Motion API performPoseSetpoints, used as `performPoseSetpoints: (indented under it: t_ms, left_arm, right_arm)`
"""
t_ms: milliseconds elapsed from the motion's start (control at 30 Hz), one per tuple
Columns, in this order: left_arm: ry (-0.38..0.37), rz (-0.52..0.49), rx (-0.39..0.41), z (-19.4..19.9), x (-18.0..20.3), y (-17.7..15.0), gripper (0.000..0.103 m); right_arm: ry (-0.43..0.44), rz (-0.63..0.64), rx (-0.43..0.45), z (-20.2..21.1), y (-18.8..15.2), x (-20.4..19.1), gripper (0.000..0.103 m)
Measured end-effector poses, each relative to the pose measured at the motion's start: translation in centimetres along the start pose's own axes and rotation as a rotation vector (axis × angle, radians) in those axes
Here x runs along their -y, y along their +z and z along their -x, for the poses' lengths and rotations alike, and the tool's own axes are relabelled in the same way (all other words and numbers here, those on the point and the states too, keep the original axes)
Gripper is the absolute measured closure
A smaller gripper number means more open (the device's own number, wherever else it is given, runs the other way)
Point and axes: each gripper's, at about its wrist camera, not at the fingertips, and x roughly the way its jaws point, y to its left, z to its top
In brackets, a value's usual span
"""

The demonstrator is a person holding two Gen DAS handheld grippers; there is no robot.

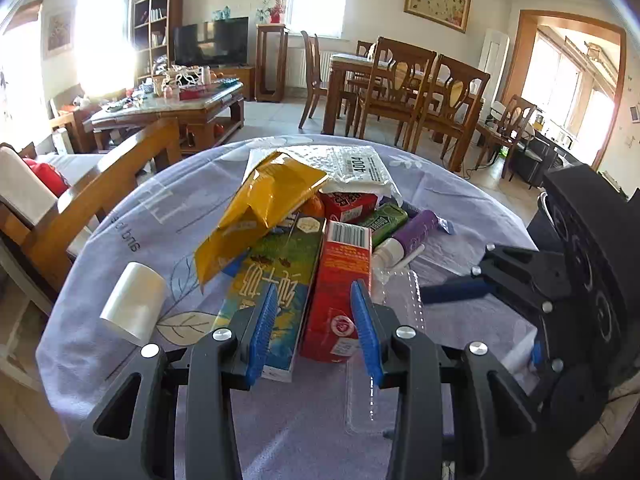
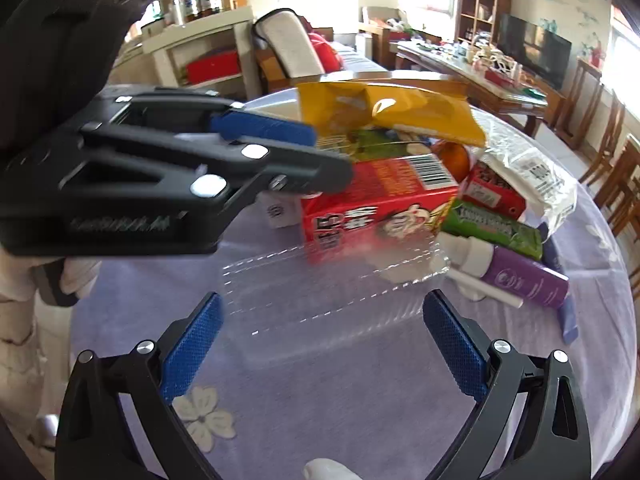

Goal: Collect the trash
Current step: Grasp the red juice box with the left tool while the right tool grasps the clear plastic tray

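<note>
Trash (image 1: 320, 232) lies uncollected in a heap at centre frame on the table (image 1: 120, 248), left gripper (image 1: 316, 312) parted before the red carton (image 1: 344, 280), right gripper (image 2: 320, 332) spread, both empty.

Upper frame: cream walls, pale tiled floor (image 1: 276, 116). Dark wooden dining table (image 1: 348, 68) with carved-back wooden chairs (image 1: 404, 80) right of centre. Black flat television (image 1: 211, 42) and tall wooden bookshelf (image 1: 157, 28) upper left. Cluttered low wooden coffee table (image 1: 176, 100) left. Bright overexposed window (image 1: 102, 36) far left; gold-framed floral painting (image 1: 437, 3) upper right.
</note>
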Motion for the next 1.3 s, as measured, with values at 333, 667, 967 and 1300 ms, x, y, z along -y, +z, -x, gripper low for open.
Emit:
performPoseSetpoints:
  t_ms: [333,667,967,1300]
  left_arm:
    - [-0.011,-0.018,-0.01,-0.2,0.5,-0.3,0.063]
    - [0.019,-0.029,-0.05,-2.5,1.5,0.7,0.061]
    - [0.055,0.014,-0.012,-3.2,1.5,1.4,0.071]
    - [0.005,0.094,-0.032,-3.8,-1.0,2.2,0.071]
  right_arm:
    - [0.06,0.002,-0.035,-0.8,-0.1,2.4,0.037]
    - [0.085,-0.109,-0.039,0.6,-1.5,3.5,0.024]
    - [0.072,-0.158,-0.013,2.0,-1.8,2.6,0.011]
    - [-0.103,-0.271,-0.039,-0.8,0.2,0.3,0.008]
